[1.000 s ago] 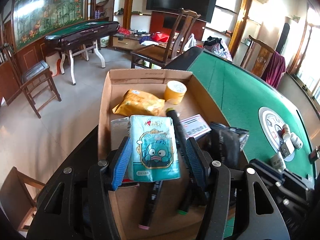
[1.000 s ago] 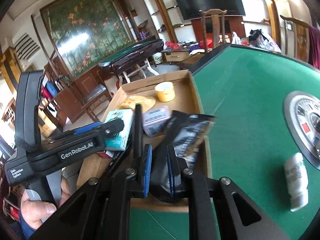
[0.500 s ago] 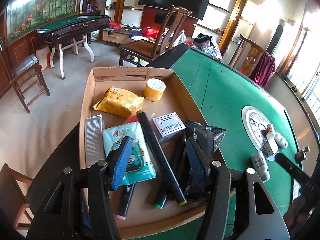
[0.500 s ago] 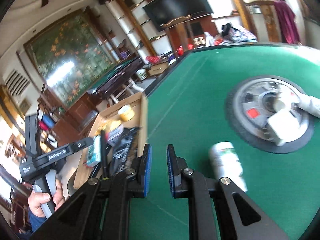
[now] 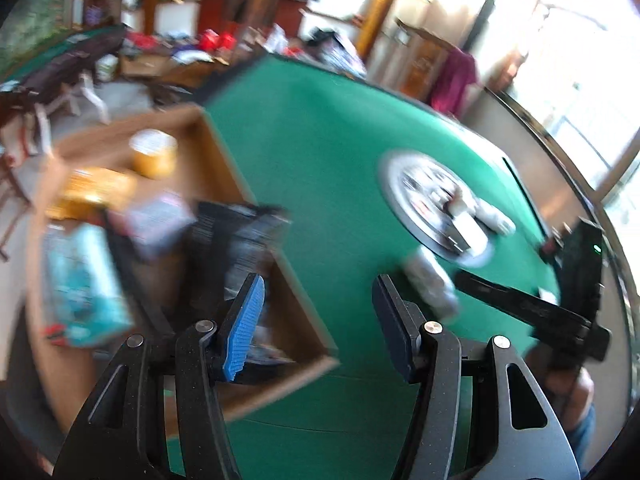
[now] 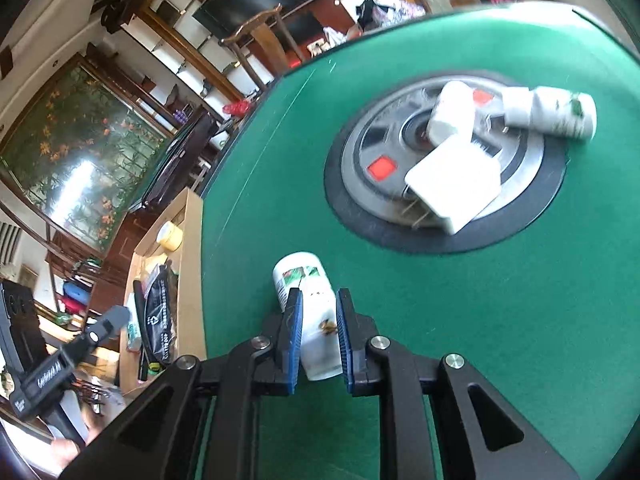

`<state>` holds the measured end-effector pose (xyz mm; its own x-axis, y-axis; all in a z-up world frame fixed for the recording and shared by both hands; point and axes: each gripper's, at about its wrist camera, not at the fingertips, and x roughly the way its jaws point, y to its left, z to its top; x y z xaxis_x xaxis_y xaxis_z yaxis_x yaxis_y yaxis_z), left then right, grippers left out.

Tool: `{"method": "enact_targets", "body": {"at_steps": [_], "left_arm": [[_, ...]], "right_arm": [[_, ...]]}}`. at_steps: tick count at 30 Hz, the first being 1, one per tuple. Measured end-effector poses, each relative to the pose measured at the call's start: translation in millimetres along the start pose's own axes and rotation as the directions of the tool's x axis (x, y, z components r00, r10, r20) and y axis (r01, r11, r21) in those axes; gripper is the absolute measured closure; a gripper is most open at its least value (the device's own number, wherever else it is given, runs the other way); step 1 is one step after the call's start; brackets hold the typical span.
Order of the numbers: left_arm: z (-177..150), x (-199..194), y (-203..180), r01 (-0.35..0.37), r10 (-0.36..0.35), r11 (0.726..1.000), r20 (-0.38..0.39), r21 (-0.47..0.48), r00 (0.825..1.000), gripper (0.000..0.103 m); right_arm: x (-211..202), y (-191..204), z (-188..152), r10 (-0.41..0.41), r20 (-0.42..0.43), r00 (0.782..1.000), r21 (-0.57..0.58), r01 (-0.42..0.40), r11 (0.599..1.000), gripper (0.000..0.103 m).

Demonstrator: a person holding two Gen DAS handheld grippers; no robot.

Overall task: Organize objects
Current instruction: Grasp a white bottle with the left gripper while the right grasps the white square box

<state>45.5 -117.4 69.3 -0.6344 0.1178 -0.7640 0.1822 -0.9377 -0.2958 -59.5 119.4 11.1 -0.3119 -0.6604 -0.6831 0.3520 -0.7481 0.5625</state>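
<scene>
Hardly any lettering is coming through clearly. The side of the left gripper's handle [image 6: 44, 376], showing in the right wrist view, is carrying white print that seems to be reading "GenRobot.AI", though it is too blurred to be sure. The black pouch [image 6: 158, 328] in the cardboard box [image 6: 192, 280] is showing a white recycling sign with small white lines under it, too tiny to read

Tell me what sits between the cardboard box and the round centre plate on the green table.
One white bottle lying on its side; otherwise bare felt. The right wrist view shows it, with the right tongs around it.
</scene>
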Motion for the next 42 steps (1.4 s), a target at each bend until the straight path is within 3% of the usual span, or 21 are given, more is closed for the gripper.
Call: {"method": "enact_targets", "body": {"at_steps": [3,5,11,13,15,19,22,27,31,34,38,42], "left_arm": [[0,20,-19,0.046,-0.045,0.999,-0.072,0.017,0.996,0.046],[0,31,-31,0.061,-0.057,0.997,-0.099,0.037,0.993,0.046],[10,74,-55,0.040,-0.029,0.998,-0.183,0.056,0.983,0.046],[13,86,-62,0.056,-0.044,0.997,-0.215,0.053,0.976,0.046],[14,95,-72,0.046,-0.028,0.996,-0.227,0.075,0.973,0.046],[16,105,-88,0.037,-0.014,0.994,-0.218,0.103,0.976,0.045],[15,121,-97,0.025,0.010,0.990,-0.246,0.139,0.969,0.044],[16,132,-119,-0.009,0.056,0.979,-0.228,0.203,0.972,0.040],[14,108,-127,0.052,-0.012,0.975,-0.183,0.217,0.983,0.040],[12,94,-141,0.074,-0.030,0.948,-0.143,0.309,0.989,0.035],[-4,103,-161,0.054,0.022,0.889,-0.161,0.454,0.987,0.034],[-11,116,-161,-0.010,0.092,0.876,-0.148,0.482,0.985,0.034]], "right_arm": [[5,2,-2,0.109,-0.044,0.993,0.024,-0.108,0.994,0.086],[2,2,-2,0.125,-0.034,0.992,0.033,-0.124,0.992,0.086],[-27,-16,9,0.057,0.091,0.994,0.084,-0.065,0.994,0.085],[-39,-29,13,0.015,0.144,0.989,0.128,-0.034,0.991,0.069],[-50,-41,18,-0.026,0.193,0.981,0.171,-0.007,0.985,0.060],[-66,-53,24,-0.139,0.254,0.957,0.217,0.084,0.973,0.054],[-66,-59,26,-0.166,0.255,0.953,0.243,0.103,0.965,0.050],[-66,-69,28,-0.196,0.257,0.946,0.266,0.126,0.956,0.050],[-69,-72,29,-0.203,0.268,0.942,0.279,0.126,0.952,0.050],[-70,-73,30,-0.197,0.275,0.941,0.286,0.115,0.951,0.050],[-72,-71,31,-0.195,0.282,0.940,0.285,0.112,0.952,0.050],[-71,-72,31,-0.195,0.274,0.942,0.285,0.114,0.952,0.050]]}}
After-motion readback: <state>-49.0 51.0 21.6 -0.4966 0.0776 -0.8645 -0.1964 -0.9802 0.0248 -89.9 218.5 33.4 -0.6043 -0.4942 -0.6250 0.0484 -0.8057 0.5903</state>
